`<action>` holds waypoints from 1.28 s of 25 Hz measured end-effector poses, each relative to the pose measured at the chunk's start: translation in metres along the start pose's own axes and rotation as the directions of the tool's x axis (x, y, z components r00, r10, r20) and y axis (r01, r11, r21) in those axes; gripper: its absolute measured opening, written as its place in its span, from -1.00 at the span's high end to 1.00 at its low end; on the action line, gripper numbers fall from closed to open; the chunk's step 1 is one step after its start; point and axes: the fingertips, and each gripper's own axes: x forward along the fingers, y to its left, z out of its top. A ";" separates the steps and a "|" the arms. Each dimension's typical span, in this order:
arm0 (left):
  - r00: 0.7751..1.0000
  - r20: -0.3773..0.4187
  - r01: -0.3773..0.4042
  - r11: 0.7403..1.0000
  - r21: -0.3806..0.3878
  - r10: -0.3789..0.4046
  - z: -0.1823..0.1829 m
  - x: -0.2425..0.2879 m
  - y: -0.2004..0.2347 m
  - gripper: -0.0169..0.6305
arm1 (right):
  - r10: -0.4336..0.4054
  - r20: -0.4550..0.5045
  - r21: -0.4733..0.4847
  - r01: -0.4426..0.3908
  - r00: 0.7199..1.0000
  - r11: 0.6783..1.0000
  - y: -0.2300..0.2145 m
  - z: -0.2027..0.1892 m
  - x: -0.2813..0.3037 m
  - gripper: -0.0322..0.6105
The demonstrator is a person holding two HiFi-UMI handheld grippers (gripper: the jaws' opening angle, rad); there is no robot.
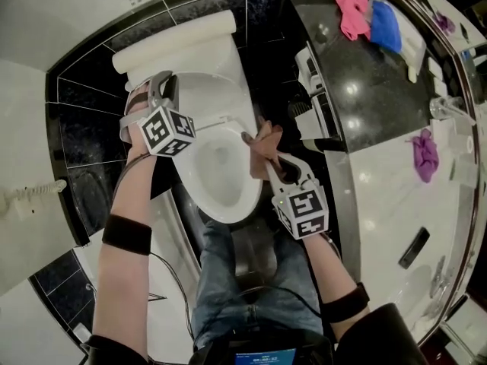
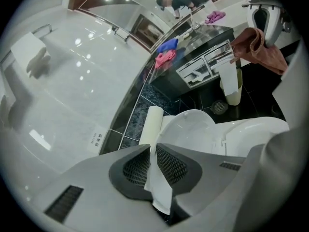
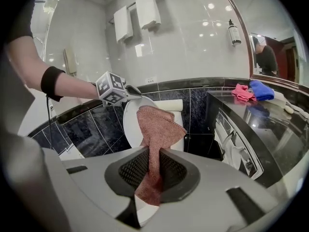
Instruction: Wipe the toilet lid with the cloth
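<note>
In the head view, the jaw tips of the left tool are mostly masked by its own marker cube. The person's legs cover the floor in front of the bowl. The lower end of the cloth disappears into the throat of the right tool. The right gripper view does not settle whether the cloth's free end touches the white surface behind it.

A dark worktop runs along the right of the toilet. A pink cloth and a blue cloth lie side by side at its far end, and a purple cloth lies near its right edge. Two towels hang on a wall rail.

The toilet lid stands raised against the cistern. The left tool is closed narrow on the lid's thin left edge, which runs as a white strip between the mesh pads. The right tool is clamped on the cloth, which stands up out of its jaws in a loose fold. Seen from the head view, the cloth sits at the bowl's right rim, apart from the lid.
</note>
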 end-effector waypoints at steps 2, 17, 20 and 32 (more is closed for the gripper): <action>1.000 0.004 0.002 1.000 0.006 -0.002 -0.002 0.011 0.006 0.82 | -0.007 0.001 0.004 0.007 1.000 1.000 0.000 0.004 0.004 0.65; 1.000 -0.001 0.004 0.999 0.044 -0.004 -0.008 0.046 0.020 0.81 | -0.020 -0.010 -0.013 0.020 1.000 1.000 -0.005 0.017 0.011 0.65; 1.000 -0.003 0.006 0.999 0.035 -0.005 -0.008 0.047 0.021 0.81 | -0.017 -0.011 -0.013 0.017 1.000 1.000 -0.005 0.020 0.010 0.65; 0.999 0.020 -0.032 0.999 -0.020 0.032 -0.014 -0.003 0.032 0.78 | 0.006 -0.023 -0.048 -0.007 1.000 0.999 -0.001 0.020 0.018 0.65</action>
